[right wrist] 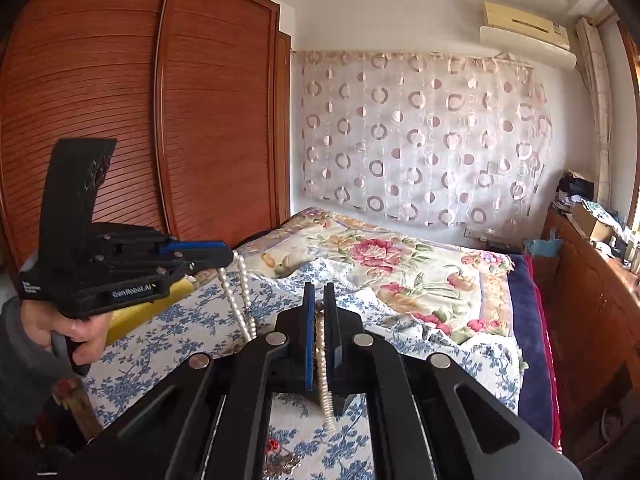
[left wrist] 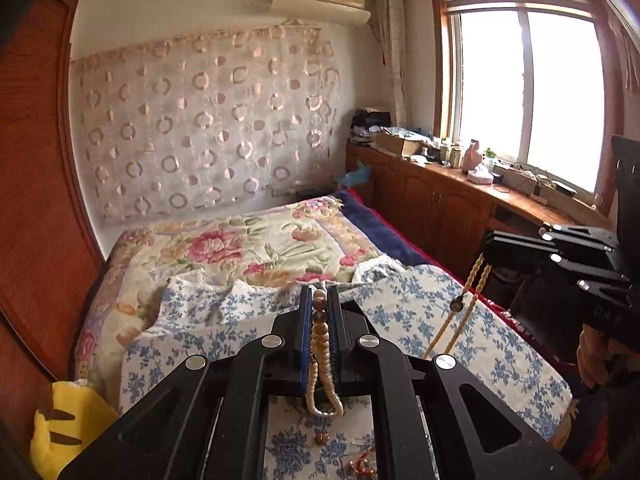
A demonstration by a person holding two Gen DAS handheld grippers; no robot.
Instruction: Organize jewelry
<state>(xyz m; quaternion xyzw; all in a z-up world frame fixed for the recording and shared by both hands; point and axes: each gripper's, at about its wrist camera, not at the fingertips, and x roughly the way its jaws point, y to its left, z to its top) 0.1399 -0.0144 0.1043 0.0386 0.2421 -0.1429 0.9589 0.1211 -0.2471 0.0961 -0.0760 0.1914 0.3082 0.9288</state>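
Observation:
A long cream bead necklace (left wrist: pixel 320 344) with a few brown beads is lifted above the bed, and both grippers hold it. My left gripper (left wrist: pixel 319 292) is shut on one part; a loop hangs under its fingers. At the right edge of the left wrist view, my right gripper (left wrist: pixel 486 248) pinches another part, and two strands drop from it. In the right wrist view the right gripper (right wrist: pixel 319 292) is shut on the necklace (right wrist: pixel 322 360). The left gripper (right wrist: pixel 229 255) sits at the left in a person's hand (right wrist: pixel 76 330), with strands hanging from its tip.
Small jewelry pieces (left wrist: pixel 362 466) lie on the blue-flowered bedspread (left wrist: pixel 420 308) under the grippers. Beyond it is a floral quilt (right wrist: pixel 400 264). A wooden wardrobe (right wrist: pixel 140 120) stands on the left, a cluttered cabinet (left wrist: pixel 440 184) under the window, and a yellow plush toy (left wrist: pixel 64 428) by the bed.

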